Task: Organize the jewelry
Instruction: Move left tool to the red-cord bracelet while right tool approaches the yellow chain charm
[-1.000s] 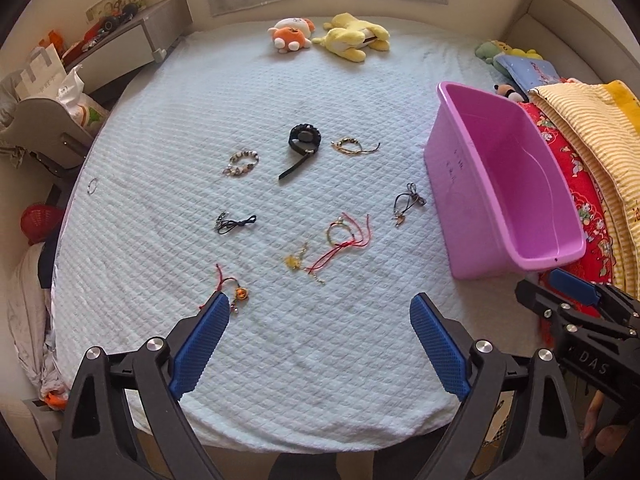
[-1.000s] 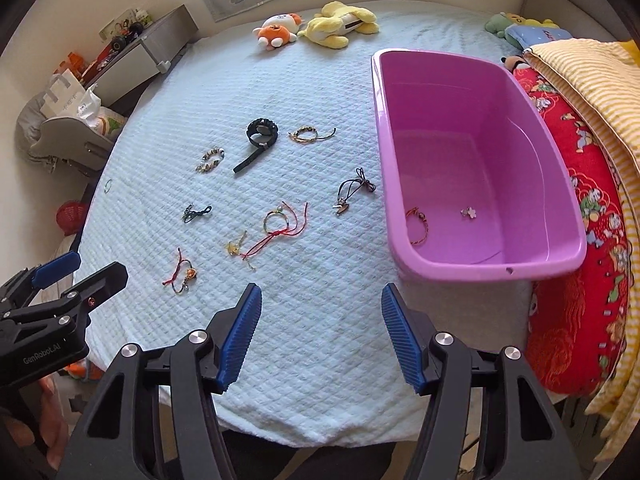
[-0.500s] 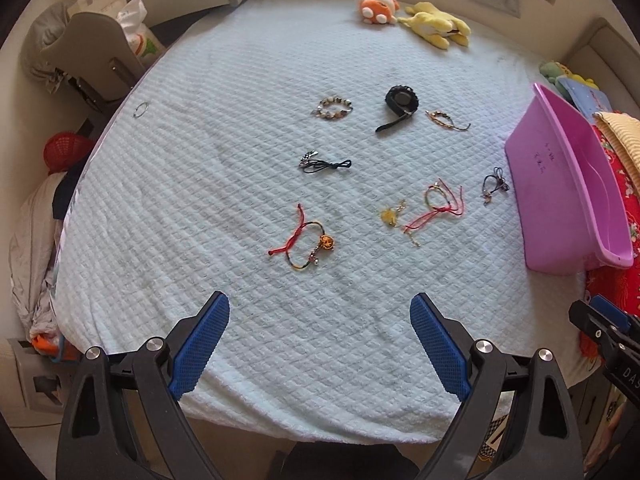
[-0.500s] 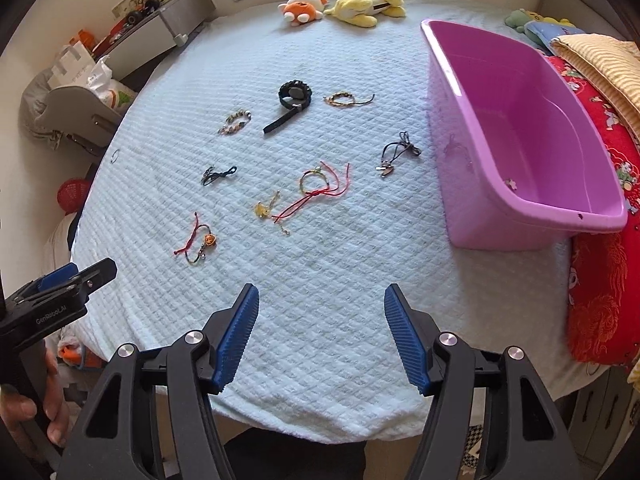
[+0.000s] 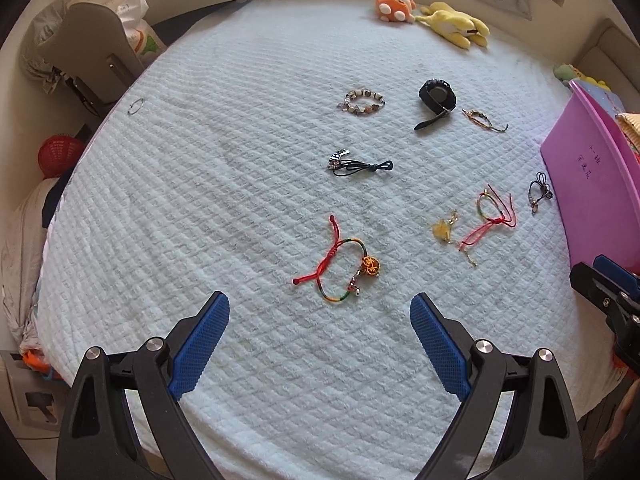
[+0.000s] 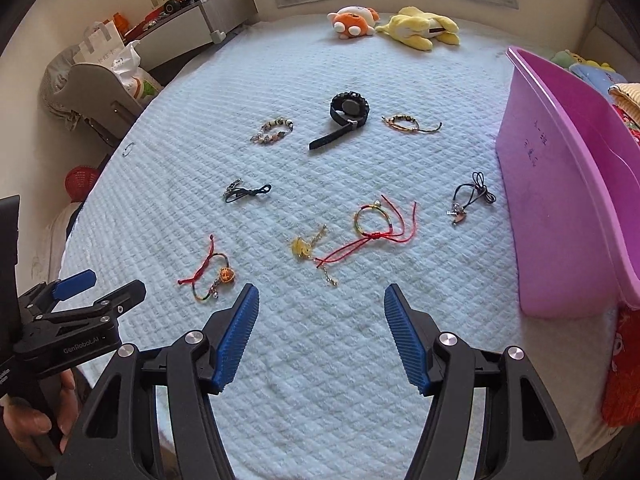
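Several jewelry pieces lie on the pale blue bedspread [image 5: 200, 200]. A red-cord bracelet with an orange charm [image 5: 340, 264] lies just ahead of my open, empty left gripper [image 5: 320, 316]; it also shows in the right wrist view [image 6: 208, 274]. A red-string bracelet [image 6: 376, 224] and a yellow charm [image 6: 304, 246] lie ahead of my open, empty right gripper [image 6: 322, 306]. Farther off lie a black cord charm [image 6: 470, 198], a dark cord piece [image 5: 358, 164], a beaded bracelet [image 5: 362, 102], a black watch [image 5: 436, 100] and a gold bracelet [image 5: 484, 120]. The purple bin [image 6: 568, 184] stands at the right.
Plush toys [image 6: 396, 26] lie at the bed's far end. A thin ring [image 5: 135, 106] lies near the bed's left edge. A chair and bags [image 5: 92, 52] stand beyond the left edge. Red and yellow bedding [image 6: 624, 360] lies behind the bin.
Both grippers have swung left and lower toward the bed. The bin has slid to the right edge of both views and its inside is hidden. The orange-charm bracelet now lies centred before the left gripper.
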`<state>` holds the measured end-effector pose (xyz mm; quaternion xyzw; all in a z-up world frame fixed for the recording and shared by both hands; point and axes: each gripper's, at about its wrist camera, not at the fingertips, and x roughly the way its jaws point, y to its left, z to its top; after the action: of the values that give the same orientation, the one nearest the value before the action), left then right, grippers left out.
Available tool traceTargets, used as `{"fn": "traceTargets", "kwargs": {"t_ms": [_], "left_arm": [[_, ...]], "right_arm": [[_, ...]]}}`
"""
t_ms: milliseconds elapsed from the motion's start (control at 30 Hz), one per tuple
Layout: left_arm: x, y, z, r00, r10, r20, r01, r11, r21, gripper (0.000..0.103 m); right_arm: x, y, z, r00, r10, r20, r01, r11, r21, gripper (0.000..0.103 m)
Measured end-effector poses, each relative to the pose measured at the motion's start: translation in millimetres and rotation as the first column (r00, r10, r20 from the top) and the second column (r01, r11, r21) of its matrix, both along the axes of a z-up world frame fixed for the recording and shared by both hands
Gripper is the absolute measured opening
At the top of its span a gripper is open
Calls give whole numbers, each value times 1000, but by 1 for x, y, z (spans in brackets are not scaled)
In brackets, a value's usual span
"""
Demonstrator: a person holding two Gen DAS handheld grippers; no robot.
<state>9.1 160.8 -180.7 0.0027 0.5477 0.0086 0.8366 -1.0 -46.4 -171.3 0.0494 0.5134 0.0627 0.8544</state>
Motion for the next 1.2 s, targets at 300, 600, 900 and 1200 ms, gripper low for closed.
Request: {"fn": "traceTargets", "kwargs": {"t_ms": [300,600,900,1200], "left_arm": [[22,1,-57,990,-87,112,90,995,-29,90],[15,-4,-107,975,-70,212,77,997,-22,90],[9,-4,-121,969,-39,243,43,999,-12,90],[10,-7,-128,965,-35,261,37,999,-1,90]], "right_arm": [[34,28,-71,997,-17,76,19,999,-28,62],[40,42,-124,984,94,154,-85,994,-66,62],[47,51,-138,963,176,204,-155,981,-112,62],[57,56,-145,950,211,232,-180,973,-148,61]]}}
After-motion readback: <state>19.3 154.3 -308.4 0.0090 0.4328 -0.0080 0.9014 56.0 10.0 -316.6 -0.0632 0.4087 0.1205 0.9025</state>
